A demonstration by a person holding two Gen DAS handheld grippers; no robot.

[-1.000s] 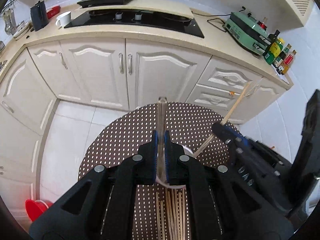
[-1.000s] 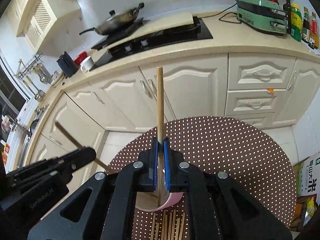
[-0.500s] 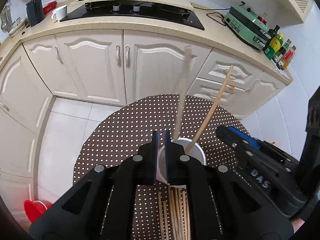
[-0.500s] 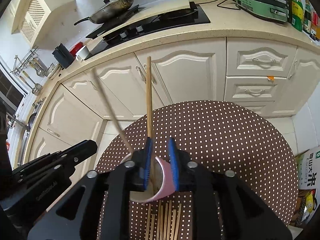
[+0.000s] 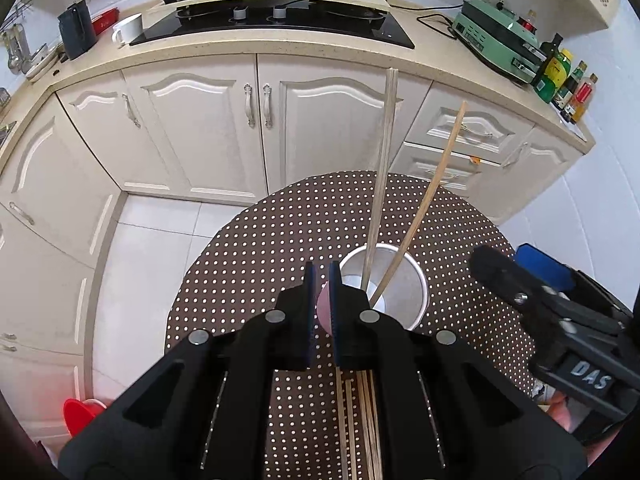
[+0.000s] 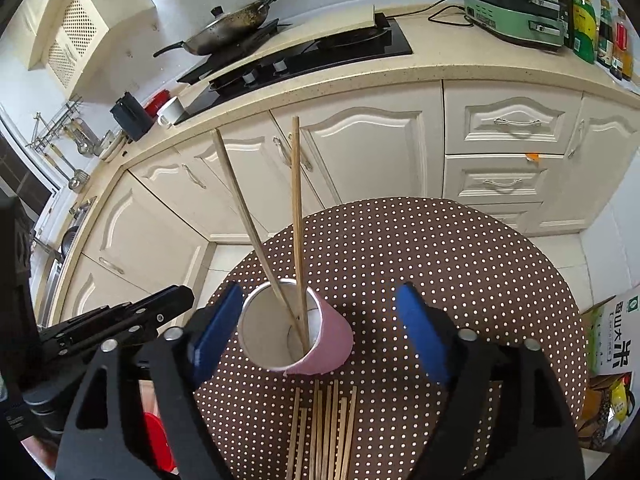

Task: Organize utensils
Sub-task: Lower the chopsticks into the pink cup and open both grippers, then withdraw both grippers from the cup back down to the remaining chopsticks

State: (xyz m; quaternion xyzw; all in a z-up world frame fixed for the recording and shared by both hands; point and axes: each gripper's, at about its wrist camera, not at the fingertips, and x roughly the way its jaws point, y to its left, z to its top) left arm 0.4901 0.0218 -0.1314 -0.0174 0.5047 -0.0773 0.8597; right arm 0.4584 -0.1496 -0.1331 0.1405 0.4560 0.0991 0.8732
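A pink paper cup [image 6: 320,340] with a white inside stands on the round brown dotted table [image 6: 440,260]. Two wooden chopsticks [image 6: 296,220] lean upright in it. The cup also shows in the left wrist view [image 5: 392,284] with both chopsticks [image 5: 382,176]. Several more chopsticks [image 6: 324,428] lie flat on the table in front of the cup. My right gripper [image 6: 316,336] is wide open and empty, its blue pads either side of the cup. My left gripper [image 5: 322,300] has its jaws nearly closed with a narrow gap, holding nothing, just left of the cup.
White kitchen cabinets [image 5: 256,128] and a counter with a black hob [image 5: 280,24], a wok [image 6: 228,28], a green appliance [image 6: 516,8] and bottles stand behind the table. A red bowl [image 5: 82,416] lies on the floor at left. A printed bag [image 6: 612,344] sits at right.
Both grippers let go of their chopsticks, which now stand in the cup. The right gripper has opened wide and both grippers have drawn back a little.
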